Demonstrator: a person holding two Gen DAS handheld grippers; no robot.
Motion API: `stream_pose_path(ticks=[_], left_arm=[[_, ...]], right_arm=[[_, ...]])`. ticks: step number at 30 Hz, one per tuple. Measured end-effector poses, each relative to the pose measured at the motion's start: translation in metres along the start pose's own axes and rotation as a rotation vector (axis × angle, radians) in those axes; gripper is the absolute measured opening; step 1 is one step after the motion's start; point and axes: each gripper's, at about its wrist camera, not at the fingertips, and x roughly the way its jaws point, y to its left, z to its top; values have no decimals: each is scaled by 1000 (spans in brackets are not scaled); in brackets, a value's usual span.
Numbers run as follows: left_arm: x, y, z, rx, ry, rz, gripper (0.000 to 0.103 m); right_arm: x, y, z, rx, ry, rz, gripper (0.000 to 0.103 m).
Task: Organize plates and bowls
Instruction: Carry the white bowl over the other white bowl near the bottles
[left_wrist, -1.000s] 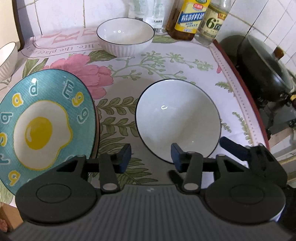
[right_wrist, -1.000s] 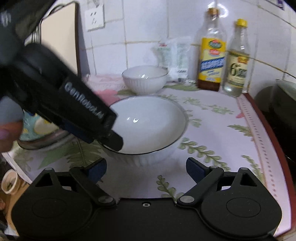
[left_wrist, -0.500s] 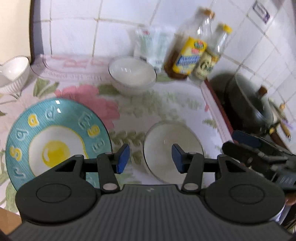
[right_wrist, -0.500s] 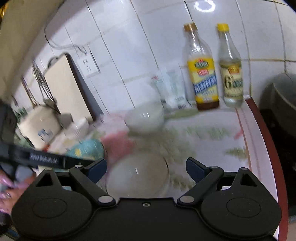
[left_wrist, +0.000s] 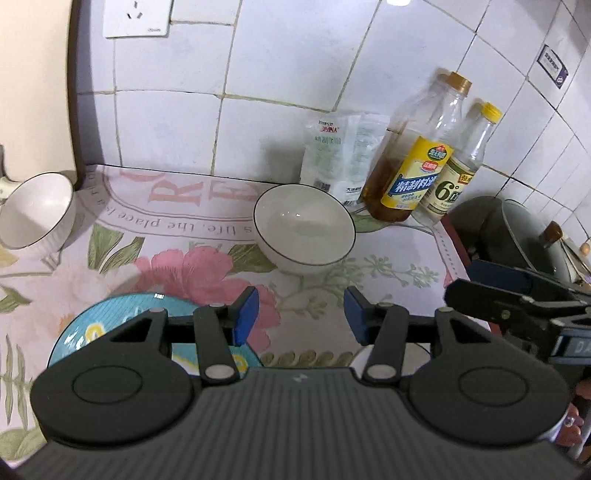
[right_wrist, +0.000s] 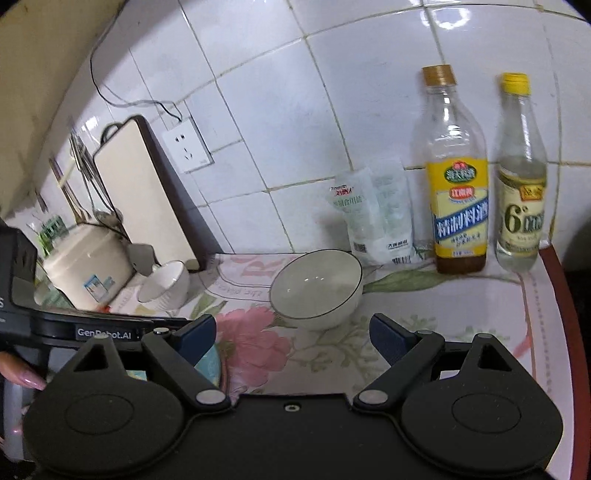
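Nearest the left gripper (left_wrist: 301, 314), its blue pads stand partly apart with nothing between them, only the flowered tablecloth (left_wrist: 388, 258) showing through the gap. The right gripper (right_wrist: 291, 338) has its jaws spread wide and likewise empty, which suits a reach for something broad like a bowl rim.

Just under the left gripper's body lies the teal fried-egg plate (left_wrist: 122, 314), flat on the cloth and largely hidden. A sliver of white rim (left_wrist: 417, 350) peeks out below the gripper's right finger; it may be a wide bowl, though too little shows to be sure.

Farther on, in line with both grippers, a white bowl with a dark rim (left_wrist: 304, 229) sits upright and alone on the cloth, well apart from the plate. I judge it the likely next pick, since both tools point toward it. A second white ribbed bowl (left_wrist: 35, 218) stands off at the left, tipped a little, near a rice cooker (right_wrist: 86, 266) and a leaning cutting board (right_wrist: 147, 192).

Against the tiled wall, pushed back out of the working space, stand a salt packet (left_wrist: 340, 155), a yellow-labelled cooking-wine bottle (left_wrist: 413, 170) and a vinegar bottle (left_wrist: 458, 173); a dark wok (left_wrist: 517, 236) sits beyond the counter edge.
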Motion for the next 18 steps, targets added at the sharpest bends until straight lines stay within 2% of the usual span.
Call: stream_pose_path(ticks=[2,5,8,14,16,18], left_arm=[[5,12,12,-58,4,-27,50],[14,30,28,-136,7,-47,50],[26,37,42,-119,6,-28,50],[67,38,52,-114,71,-16,50],[84,36,51,-120,98,19,50],[98,35,49,-129,109,48,49]], right_arm=[[12,-4,7,-4,9,-6,92],[29,-20,15,91,29,-13,92],[47,-38,21,200,47,22,92],[83,-49,27,277,93,5,88],[95,-51,28,311,120,-40,83],[107,-53,29,350,138,-137,77]])
